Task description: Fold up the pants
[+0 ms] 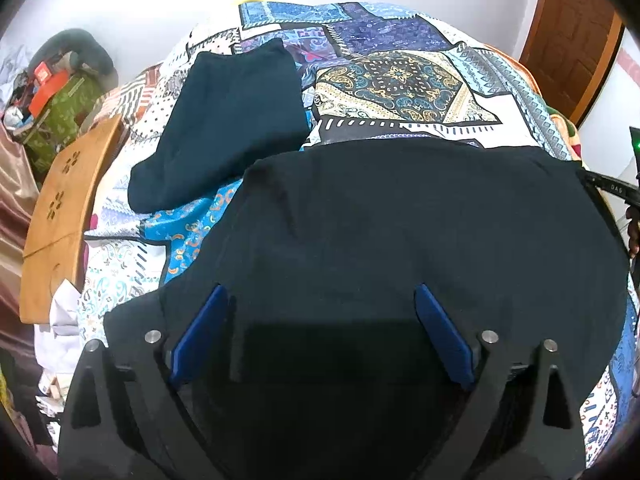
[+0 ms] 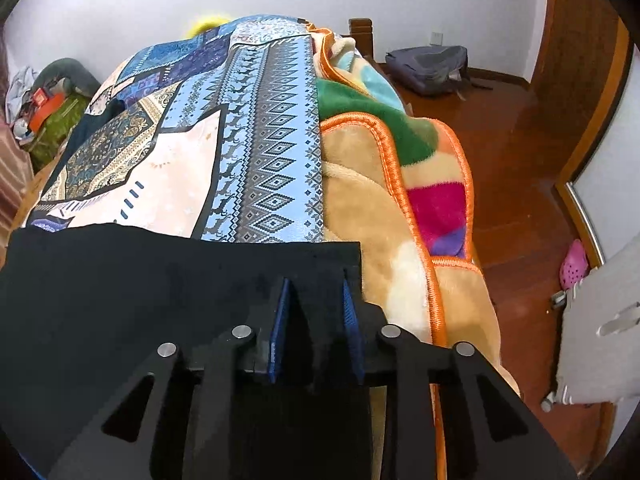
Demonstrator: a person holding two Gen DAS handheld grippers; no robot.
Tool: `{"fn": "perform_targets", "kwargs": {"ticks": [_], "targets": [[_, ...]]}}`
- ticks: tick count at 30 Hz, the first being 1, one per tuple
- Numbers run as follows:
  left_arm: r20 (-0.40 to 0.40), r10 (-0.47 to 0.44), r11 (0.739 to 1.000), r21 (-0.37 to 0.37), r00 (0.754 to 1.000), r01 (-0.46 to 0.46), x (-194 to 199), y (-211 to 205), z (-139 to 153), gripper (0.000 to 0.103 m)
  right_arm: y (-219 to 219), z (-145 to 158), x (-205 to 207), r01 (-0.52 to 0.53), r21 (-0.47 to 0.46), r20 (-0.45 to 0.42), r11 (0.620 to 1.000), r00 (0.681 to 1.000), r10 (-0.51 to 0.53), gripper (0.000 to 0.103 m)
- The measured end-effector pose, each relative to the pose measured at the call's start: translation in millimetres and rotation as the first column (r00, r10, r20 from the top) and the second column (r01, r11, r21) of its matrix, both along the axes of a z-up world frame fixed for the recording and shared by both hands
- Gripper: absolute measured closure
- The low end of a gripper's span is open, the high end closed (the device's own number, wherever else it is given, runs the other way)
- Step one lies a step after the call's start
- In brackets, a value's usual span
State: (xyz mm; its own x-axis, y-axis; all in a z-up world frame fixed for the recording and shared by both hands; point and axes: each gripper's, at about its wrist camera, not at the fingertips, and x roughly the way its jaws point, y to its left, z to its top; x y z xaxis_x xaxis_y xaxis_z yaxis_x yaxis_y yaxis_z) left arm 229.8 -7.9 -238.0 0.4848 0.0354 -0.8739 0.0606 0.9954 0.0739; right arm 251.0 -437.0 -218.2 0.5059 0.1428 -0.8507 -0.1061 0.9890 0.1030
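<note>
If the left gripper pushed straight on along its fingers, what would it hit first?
Most likely the black pants spread right under the open left gripper; depth is hard to judge, but nothing else lies between.

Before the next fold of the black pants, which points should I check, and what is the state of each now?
1. Left gripper jaws wide open above black pants: ok.
2. Right gripper gripping the pants' corner: cannot tell; cloth lies between narrow jaws.
3. Far edge straight: ok.
4. Folded dark garment apart from the pants: cannot tell.
5. Patterned bedspread beyond free for folding: ok.
</note>
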Motion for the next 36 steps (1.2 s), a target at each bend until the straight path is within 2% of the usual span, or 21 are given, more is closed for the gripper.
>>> {"fn": "perform_targets", "kwargs": {"ticks": [2,6,9,11,13,16,18,19,20,24,27,29,31,34,36], "targets": [[0.009,-0.005,1.0,0.019,1.0,0.005,-1,-2,1,0.007,2,5,-3,-0.005,-0.018,0.025,1.0,1.0,0.005,0.093],[0.015,-0.011,0.999,0.045,1.0,0.01,-2,-4,2,0.007,8,32,-11,0.0,-0.07,0.14,0.998,0.99,0.009,0.094],[-0.007,-0.015,1.0,0.011,1.0,0.015,-2,-2,5,0.007,7,56,-13,0.024,-0.085,0.224,0.996,0.975,-0.005,0.094],[-0.007,-0.021,1.0,-0.007,1.0,0.021,-3,-3,8,0.007,10,61,-10,0.025,-0.124,0.25,0.992,0.968,0.007,0.094],[0.002,-0.03,1.0,0.01,1.0,0.03,-5,-7,9,0.007,14,52,0,0.019,-0.154,0.223,0.988,0.975,0.016,0.094],[0.021,-0.051,0.997,0.066,0.998,0.05,-10,-15,7,0.007,18,23,18,0.0,-0.177,0.116,0.984,0.993,0.02,0.093],[0.027,-0.057,0.995,0.081,0.998,0.055,-12,-17,7,0.007,15,11,22,0.013,-0.172,0.075,0.985,0.997,0.0,0.091],[0.025,-0.06,0.995,0.082,0.998,0.058,-12,-16,8,0.007,13,9,22,0.023,-0.169,0.065,0.985,0.998,-0.012,0.087],[0.02,-0.064,0.995,0.084,0.998,0.062,-11,-16,8,0.007,10,10,21,0.034,-0.163,0.063,0.986,0.998,-0.024,0.081],[0.0,-0.1,0.987,0.126,0.995,0.1,-6,-23,10,0.007,-3,33,8,0.069,-0.137,0.053,0.988,0.997,-0.062,0.078],[-0.018,-0.137,0.981,0.137,0.99,0.138,0,-34,12,0.007,-9,53,-18,0.066,-0.077,0.059,0.995,0.996,-0.062,0.071],[-0.048,-0.177,0.974,0.132,0.983,0.182,8,-46,12,0.007,-9,65,-39,0.059,-0.042,0.071,0.997,0.996,-0.056,0.053],[-0.072,-0.224,0.963,0.134,0.972,0.232,15,-59,11,0.007,-7,75,-62,0.055,0.0,0.089,0.998,0.994,-0.055,0.046],[-0.11,-0.309,0.93,0.172,0.945,0.325,29,-90,8,0.007,-2,81,-97,0.05,0.05,0.087,0.997,0.995,-0.054,0.046],[-0.133,-0.359,0.91,0.173,0.924,0.378,38,-110,5,0.007,2,80,-114,0.054,0.077,0.077,0.996,0.995,-0.06,0.045]]}}
